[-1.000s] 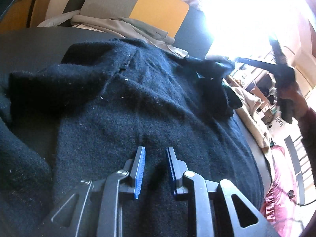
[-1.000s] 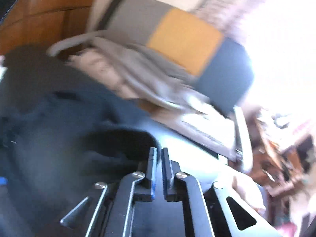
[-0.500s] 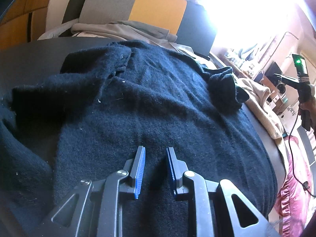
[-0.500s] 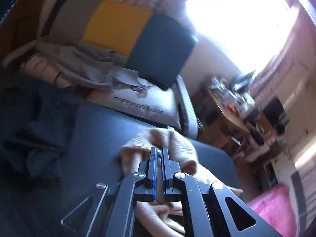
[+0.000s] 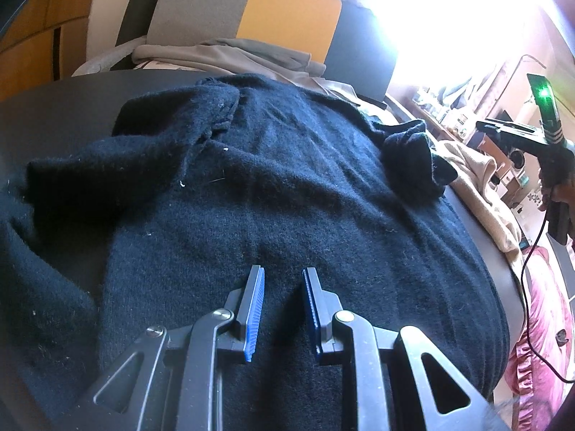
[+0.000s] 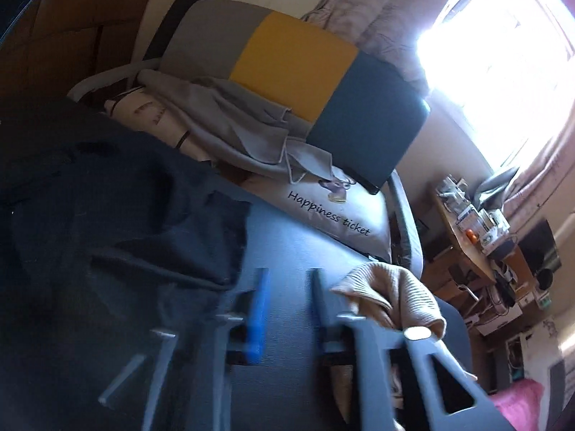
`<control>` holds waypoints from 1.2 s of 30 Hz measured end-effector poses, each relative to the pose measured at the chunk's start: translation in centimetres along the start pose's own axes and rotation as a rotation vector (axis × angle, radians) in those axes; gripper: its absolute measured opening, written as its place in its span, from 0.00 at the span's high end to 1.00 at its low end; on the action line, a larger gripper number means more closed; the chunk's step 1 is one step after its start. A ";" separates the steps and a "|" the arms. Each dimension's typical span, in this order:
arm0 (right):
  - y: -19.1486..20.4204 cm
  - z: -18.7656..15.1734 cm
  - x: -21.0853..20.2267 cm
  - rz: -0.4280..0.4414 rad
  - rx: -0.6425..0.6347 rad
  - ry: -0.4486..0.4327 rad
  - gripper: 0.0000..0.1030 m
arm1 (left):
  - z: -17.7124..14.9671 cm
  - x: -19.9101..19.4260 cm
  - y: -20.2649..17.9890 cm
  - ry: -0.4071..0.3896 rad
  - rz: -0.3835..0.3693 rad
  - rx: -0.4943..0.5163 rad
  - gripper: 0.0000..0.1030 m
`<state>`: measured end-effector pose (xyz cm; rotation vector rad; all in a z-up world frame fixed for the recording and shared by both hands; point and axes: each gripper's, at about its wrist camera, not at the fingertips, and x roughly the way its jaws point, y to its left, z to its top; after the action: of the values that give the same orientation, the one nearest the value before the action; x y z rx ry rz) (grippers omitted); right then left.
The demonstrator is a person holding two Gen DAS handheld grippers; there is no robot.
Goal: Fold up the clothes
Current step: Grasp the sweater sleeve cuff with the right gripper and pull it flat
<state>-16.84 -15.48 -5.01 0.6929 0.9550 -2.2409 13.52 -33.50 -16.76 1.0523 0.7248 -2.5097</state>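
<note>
1. While the left gripper [image 5: 282, 309] hangs over the near hem of the black sweater [image 5: 287, 194], its jaws stand a little apart with nothing between them; probably staged to pin or pinch the hem.
2. Sweater lies spread flat on the dark table [image 5: 64, 107], one sleeve [image 5: 413, 158] turned in; folding looks barely begun.
3. Right gripper [image 6: 285, 309]: jaws opening, empty, over bare table between the sweater and a beige knit [image 6: 395, 294].
4. The pillow [image 6: 341, 215] beyond reads "Happiness ticket".
</note>
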 end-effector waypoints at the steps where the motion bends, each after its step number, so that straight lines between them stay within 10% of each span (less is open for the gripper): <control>1: -0.1 0.0 0.3 0.010 0.018 0.008 0.21 | 0.0 0.0 0.1 -0.001 -0.005 -0.004 0.80; 6: -4.0 -0.2 2.8 0.208 0.301 0.058 0.13 | -0.1 -0.2 0.8 -0.010 -0.043 -0.032 0.80; 15: 6.8 6.0 9.5 0.296 0.095 0.176 0.11 | -0.1 -0.2 1.5 -0.011 -0.080 -0.061 0.80; 16: 7.8 6.2 11.1 0.278 0.104 0.228 0.16 | -0.1 -0.2 1.4 -0.009 -0.078 -0.058 0.80; 18: 7.9 5.9 13.3 0.330 0.211 0.302 1.00 | -0.1 -0.2 1.3 -0.006 -0.072 -0.052 0.80; 22: 6.2 4.7 13.5 0.401 0.373 0.285 0.97 | -0.2 -0.2 1.2 -0.006 -0.071 -0.053 0.80; 36: -14.1 0.0 4.1 -0.010 0.523 0.121 0.99 | 0.1 0.0 0.3 0.018 -0.013 0.007 0.80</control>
<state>-29.37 -8.85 -1.34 1.0582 0.4151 -2.5012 13.55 -33.80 -16.81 1.0779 0.7307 -2.5191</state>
